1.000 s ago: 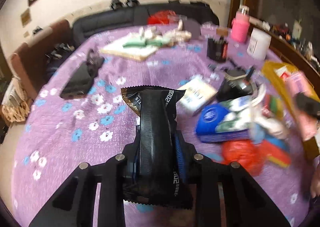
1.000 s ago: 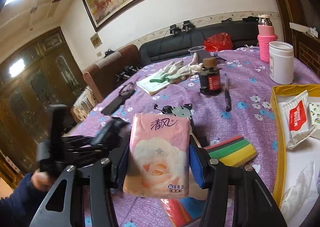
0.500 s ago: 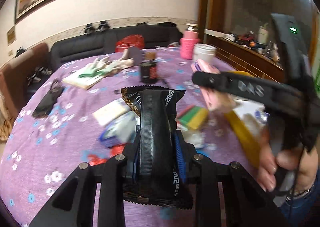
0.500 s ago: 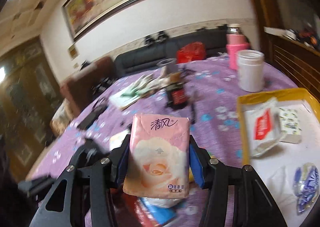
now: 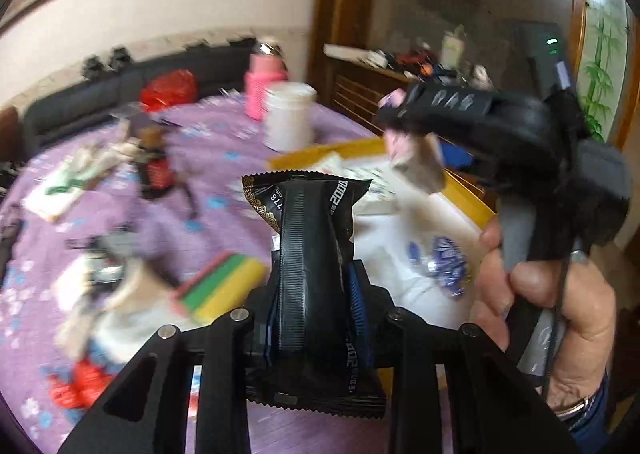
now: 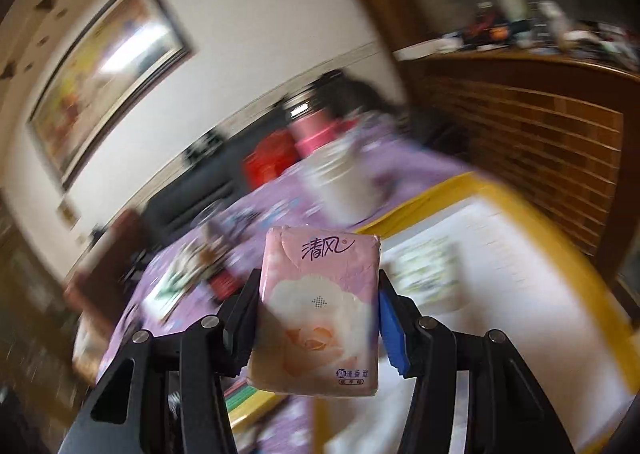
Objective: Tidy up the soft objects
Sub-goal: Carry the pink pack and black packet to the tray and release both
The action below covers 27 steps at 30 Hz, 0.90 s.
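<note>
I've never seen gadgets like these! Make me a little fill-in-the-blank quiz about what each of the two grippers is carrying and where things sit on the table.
1. The left gripper is shut on a crinkle-edged snack packet whose wrapper is ____.
2. The right gripper is shut on a pink pack of ____.
3. The tray with the white floor has a ____ rim.
4. The tablecloth is ____ with small flowers.

Missing words: black; tissues; yellow; purple

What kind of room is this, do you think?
Most likely a home living or dining room: a dark sofa runs along the wall under a framed painting, and a table with a purple flowered cloth is cluttered with household things.
</note>
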Tool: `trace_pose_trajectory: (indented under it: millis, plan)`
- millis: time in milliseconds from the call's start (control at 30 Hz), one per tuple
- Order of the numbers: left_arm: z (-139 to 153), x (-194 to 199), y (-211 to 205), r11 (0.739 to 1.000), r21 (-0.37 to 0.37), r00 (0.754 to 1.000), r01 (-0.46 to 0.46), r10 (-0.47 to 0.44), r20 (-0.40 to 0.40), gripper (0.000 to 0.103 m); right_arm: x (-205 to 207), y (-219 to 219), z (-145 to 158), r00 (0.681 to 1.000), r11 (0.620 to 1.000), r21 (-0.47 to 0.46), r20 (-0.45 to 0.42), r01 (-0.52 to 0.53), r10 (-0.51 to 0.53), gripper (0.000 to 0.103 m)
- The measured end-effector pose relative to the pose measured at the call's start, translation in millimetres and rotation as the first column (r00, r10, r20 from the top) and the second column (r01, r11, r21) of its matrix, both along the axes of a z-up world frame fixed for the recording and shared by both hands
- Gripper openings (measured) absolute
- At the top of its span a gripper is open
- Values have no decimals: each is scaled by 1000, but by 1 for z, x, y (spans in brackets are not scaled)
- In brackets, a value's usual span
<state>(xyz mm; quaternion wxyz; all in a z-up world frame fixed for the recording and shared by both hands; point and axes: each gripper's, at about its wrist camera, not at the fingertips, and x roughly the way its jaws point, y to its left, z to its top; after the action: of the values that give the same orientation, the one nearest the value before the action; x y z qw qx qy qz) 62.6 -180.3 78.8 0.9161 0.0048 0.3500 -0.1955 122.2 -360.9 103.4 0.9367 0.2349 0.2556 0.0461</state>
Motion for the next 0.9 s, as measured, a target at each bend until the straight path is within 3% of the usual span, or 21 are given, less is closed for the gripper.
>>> trace_pose_trajectory:
  millis: [167,267,500,767,900]
  plan:
    - [-21,32,-44,997,-37,993,68,-71,-97,29,6,-56,-9,981,984,6,-79,179,-178,56]
    - [-31,46,-65,995,-44,987,93,-98,-129,29,11,-72,-21,964,974,14,-149,224,-220,56]
    - [-41,46,-80,991,-47,981,122,-128,-149,29,27,-74,-43,942,974,1,-253,228,-221,57]
    - [-34,39,-76,989,-71,981,128,-136,-138,34,30,-72,-43,938,973,-11,-265,231,-225,59]
    - [-30,35,-70,990,-82,983,118,-128,-134,37,30,-68,-38,941,974,-32,-254,224,-225,69]
